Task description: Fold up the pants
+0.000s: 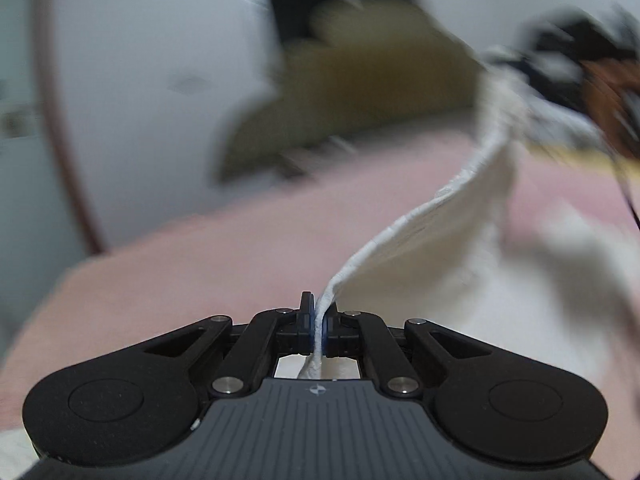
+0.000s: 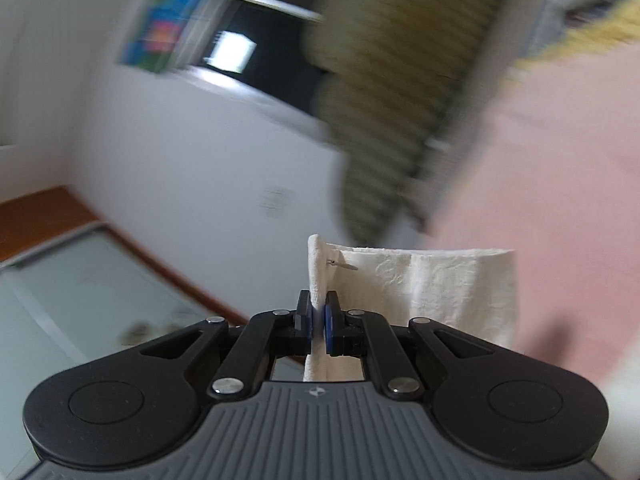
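The pants [image 1: 452, 236] are white crinkled cloth, lifted above a pink bed cover [image 1: 240, 248]. My left gripper [image 1: 319, 322] is shut on one edge of them; the cloth stretches up and to the right toward the other gripper [image 1: 600, 92], seen blurred at the far right. In the right wrist view my right gripper [image 2: 318, 320] is shut on the pants [image 2: 432, 288], whose edge stands up just beyond the fingertips and hangs to the right. Both views are motion-blurred.
An olive striped cushion or seat [image 1: 360, 92] stands beyond the bed by a white wall [image 1: 160, 80]. The right wrist view shows the pink cover [image 2: 540, 200], a wooden skirting [image 2: 160, 264] and a grey tiled floor [image 2: 80, 300].
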